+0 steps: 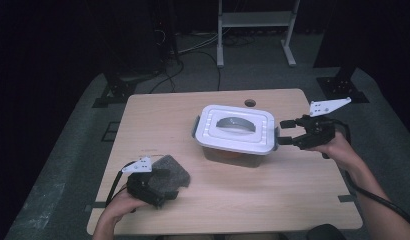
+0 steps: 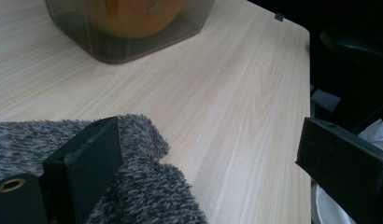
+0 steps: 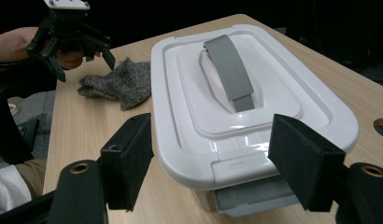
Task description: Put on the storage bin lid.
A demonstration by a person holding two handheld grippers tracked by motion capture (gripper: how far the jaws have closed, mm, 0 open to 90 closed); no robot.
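On table: lidded box (image 1: pixel 236 131) mid-table, 2 grippers at opposite sides.
High view: right gripper (image 1: pixel 289 132) level at box's right end, jaws spread wide, holding nothing; left gripper (image 1: pixel 165 187) over grey fuzzy cloth (image 1: pixel 172 174) near front-left, well apart from box. Left gripper view: jaws wide open, 1 jaw resting on cloth, bare table (image 2: pixel 236 93) between, box base (image 2: pixel 129 28) ahead with something orange inside. Right gripper view: open jaws flank box end and grey latch (image 3: pixel 255 196), not touching; grey handle (image 3: pixel 229 70) flat on lid.
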